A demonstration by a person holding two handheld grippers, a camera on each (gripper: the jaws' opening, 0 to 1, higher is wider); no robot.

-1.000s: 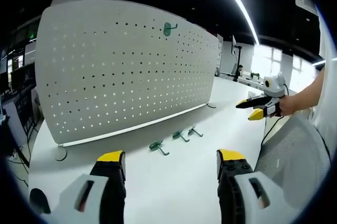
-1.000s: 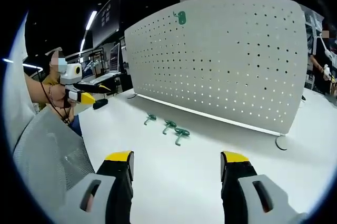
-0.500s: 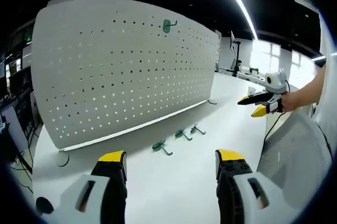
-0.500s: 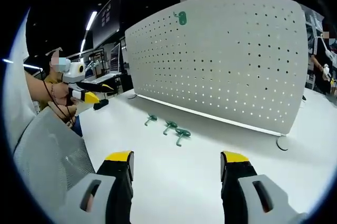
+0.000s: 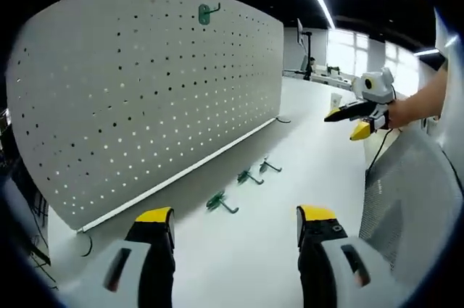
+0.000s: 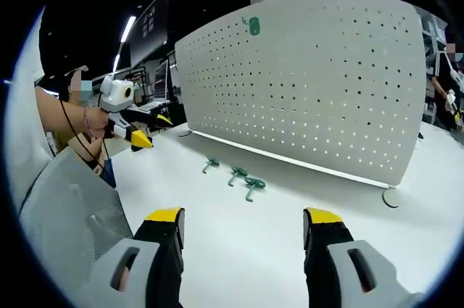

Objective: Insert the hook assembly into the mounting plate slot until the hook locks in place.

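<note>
A white perforated mounting plate point(image 5: 145, 83) point(image 6: 312, 83) stands upright on the white table. One green hook point(image 5: 206, 12) point(image 6: 254, 25) hangs near its top edge. Three more green hooks lie on the table in front of the plate: point(image 5: 220, 203), point(image 5: 248, 176), point(image 5: 270, 167), seen from the other side as hooks point(image 6: 211, 165), point(image 6: 237, 174), point(image 6: 252, 187). My left gripper point(image 5: 235, 221) point(image 6: 148, 132) is open and empty, well short of the hooks. My right gripper point(image 6: 244, 217) point(image 5: 349, 121) is open and empty too, held above the table off to the side.
The white table point(image 5: 304, 148) stretches past the plate's round feet point(image 6: 390, 198). A grey mesh chair back point(image 5: 406, 199) point(image 6: 65, 214) stands between the two grippers. Desks with monitors point(image 6: 148, 69) sit behind, and a person point(image 6: 442, 69) stands at the far right.
The left gripper has pushed forward and turned toward the plate, so the board looms larger in its view. In the right gripper view it shifts right, toward the table. The hooks lie still.
</note>
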